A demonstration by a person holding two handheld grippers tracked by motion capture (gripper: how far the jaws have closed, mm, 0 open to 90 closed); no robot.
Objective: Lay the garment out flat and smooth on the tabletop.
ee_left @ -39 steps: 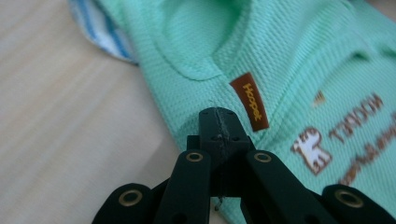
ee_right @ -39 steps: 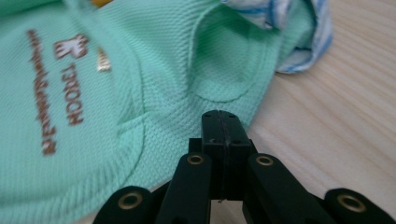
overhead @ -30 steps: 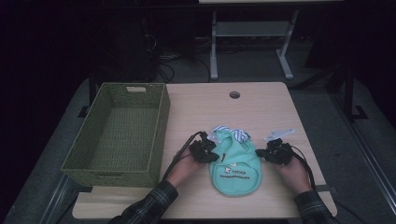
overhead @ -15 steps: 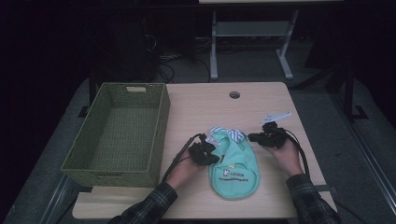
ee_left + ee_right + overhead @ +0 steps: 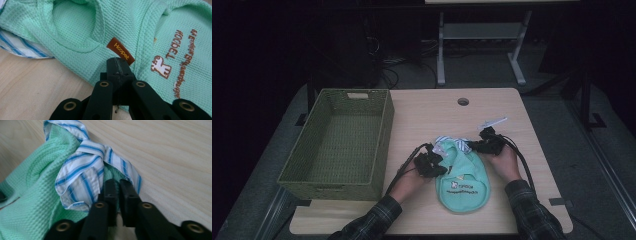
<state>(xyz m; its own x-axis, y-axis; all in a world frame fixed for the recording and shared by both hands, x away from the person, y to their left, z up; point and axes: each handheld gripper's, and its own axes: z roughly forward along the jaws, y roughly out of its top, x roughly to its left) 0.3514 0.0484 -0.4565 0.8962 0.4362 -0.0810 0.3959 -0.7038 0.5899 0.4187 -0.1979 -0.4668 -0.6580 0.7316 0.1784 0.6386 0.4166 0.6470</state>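
We find the left gripper [image 5: 434, 167] with jaws closed on the mint-green waffle-knit garment [image 5: 463, 180], pinching its edge just beside the brown label [image 5: 120, 51]. The right gripper [image 5: 475, 146] has its jaws clamped on the garment's blue-striped white collar [image 5: 82, 173]. The garment lies flat on the wooden table [image 5: 432, 112], near and right of the green wicker basket [image 5: 339, 145].
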